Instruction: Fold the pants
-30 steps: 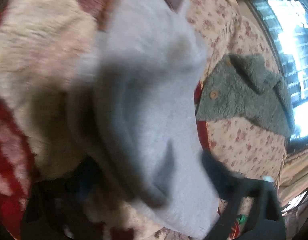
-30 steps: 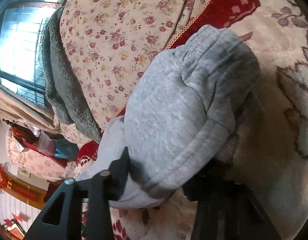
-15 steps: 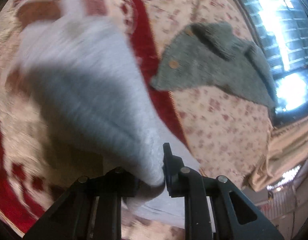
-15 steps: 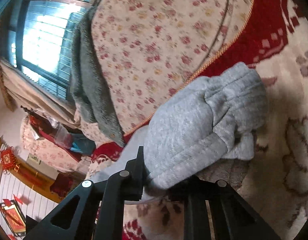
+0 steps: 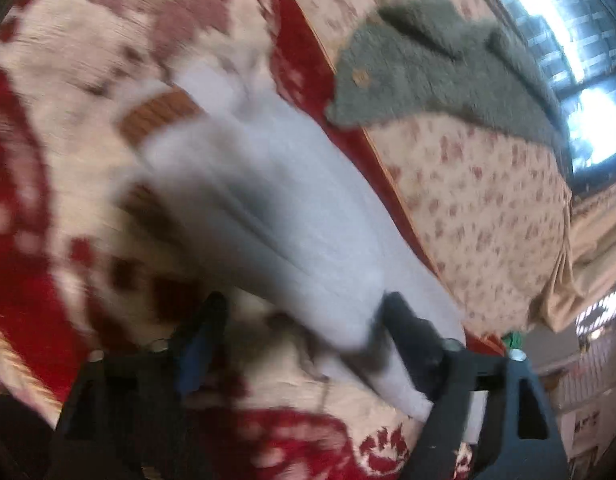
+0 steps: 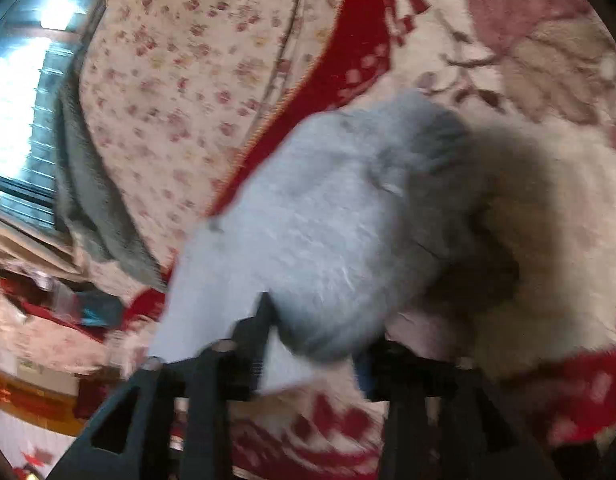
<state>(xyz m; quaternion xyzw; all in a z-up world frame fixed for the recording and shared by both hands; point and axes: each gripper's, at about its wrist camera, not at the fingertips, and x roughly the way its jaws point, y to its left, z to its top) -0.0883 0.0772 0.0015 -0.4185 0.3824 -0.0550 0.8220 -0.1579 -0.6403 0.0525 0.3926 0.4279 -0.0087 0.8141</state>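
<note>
- Grey sweatpants [image 5: 291,208]: one pair, bundled in soft folds on the red-and-cream floral blanket [image 5: 59,92], directly ahead of both claws.
- Left gripper [image 5: 303,316]: jaws spread wide; cloth lies between them, apparently released.
- Right gripper [image 6: 320,336]: jaws parted around the bundle's near edge; grip uncertain through blur.
- Step in hand, judged: setting down the fold. Withdraw both claws straight back, low, without snagging fabric; then press layers flat.
- Other items: one grey-green fleece garment [image 5: 440,68] with buttons, well beyond the left claw; one rose-print coverlet [image 6: 187,64].
</note>
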